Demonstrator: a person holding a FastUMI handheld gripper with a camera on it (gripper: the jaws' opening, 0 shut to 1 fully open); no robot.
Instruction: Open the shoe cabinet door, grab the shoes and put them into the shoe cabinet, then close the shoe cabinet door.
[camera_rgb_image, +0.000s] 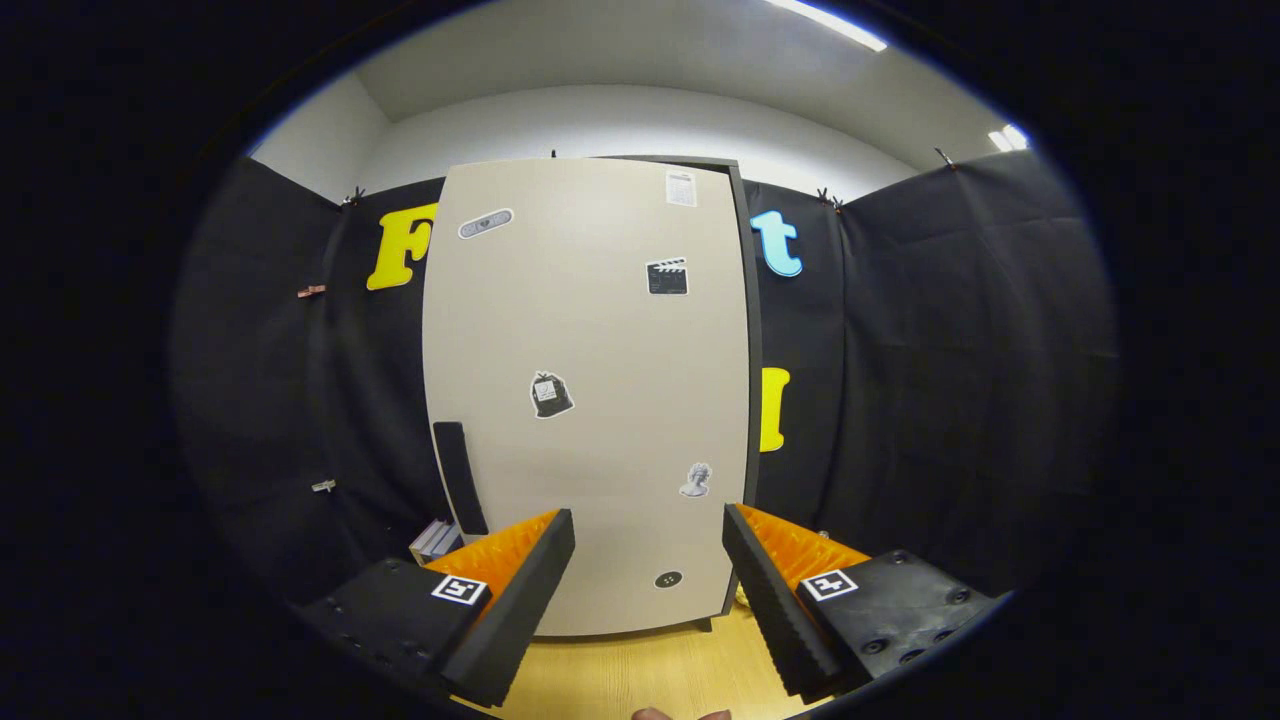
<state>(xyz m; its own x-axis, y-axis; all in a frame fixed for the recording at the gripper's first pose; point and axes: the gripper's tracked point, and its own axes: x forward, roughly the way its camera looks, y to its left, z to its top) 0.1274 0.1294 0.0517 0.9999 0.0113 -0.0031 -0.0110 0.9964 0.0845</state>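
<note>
Facing the shoe cabinet (590, 390), the tongs (648, 560) are hovering with their two fingers spread wide apart and gripping nothing. Standing upright on a wooden floor (640, 670) just beyond the fingers, the cabinet is showing its pale door (600, 330) closed. A dark vertical handle (460, 478) is sitting on the door's lower left edge, above the left finger. Several small stickers (550, 394) are dotting the door. Beside the cabinet's lower left corner, something small and boxy (434, 541) is resting, too hidden to identify.

The gripper (648, 540) is open with nothing between its fingers; just ahead stands the shoe cabinet (590, 400), its door closed, with a dark handle (460, 478) and 6 stickers
</note>
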